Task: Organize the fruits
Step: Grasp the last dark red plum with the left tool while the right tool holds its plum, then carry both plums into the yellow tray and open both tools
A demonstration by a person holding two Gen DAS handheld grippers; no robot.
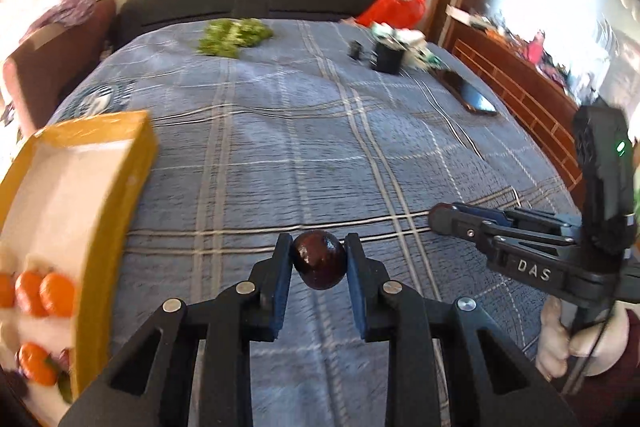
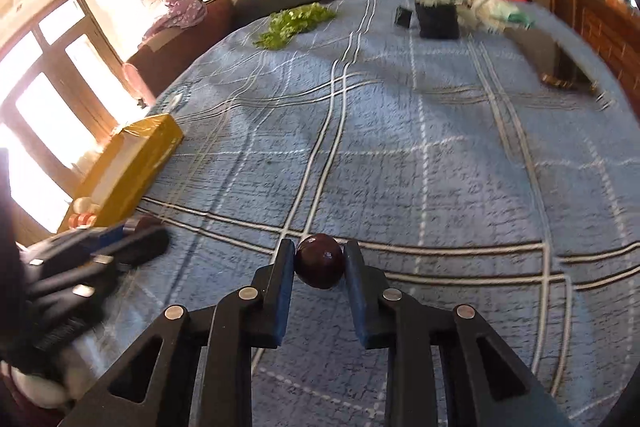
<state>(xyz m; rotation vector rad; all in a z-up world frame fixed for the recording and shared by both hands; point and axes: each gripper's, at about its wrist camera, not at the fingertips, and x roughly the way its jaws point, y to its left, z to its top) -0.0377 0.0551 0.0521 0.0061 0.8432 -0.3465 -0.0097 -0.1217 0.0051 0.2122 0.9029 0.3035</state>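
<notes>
Each gripper holds a dark maroon round fruit. My left gripper (image 1: 319, 255) is shut on a dark plum (image 1: 319, 259) above the blue plaid bedspread (image 1: 280, 155). My right gripper (image 2: 320, 257) is shut on a second dark plum (image 2: 320, 261). A yellow box (image 1: 120, 195) stands at the left in the left wrist view, with several oranges (image 1: 44, 293) lying inside it. The same yellow box (image 2: 132, 163) shows at the left of the right wrist view. The right gripper (image 1: 438, 217) reaches in from the right, seen side-on. The left gripper's fingers (image 2: 144, 247) appear blurred at the lower left.
A bunch of green leaves (image 1: 234, 37) lies at the far side of the bed. A black box (image 1: 386, 57), white packets, a red bag (image 1: 394, 5) and a phone (image 1: 472, 97) lie at the far right. A wooden bed frame (image 1: 520, 95) runs along the right.
</notes>
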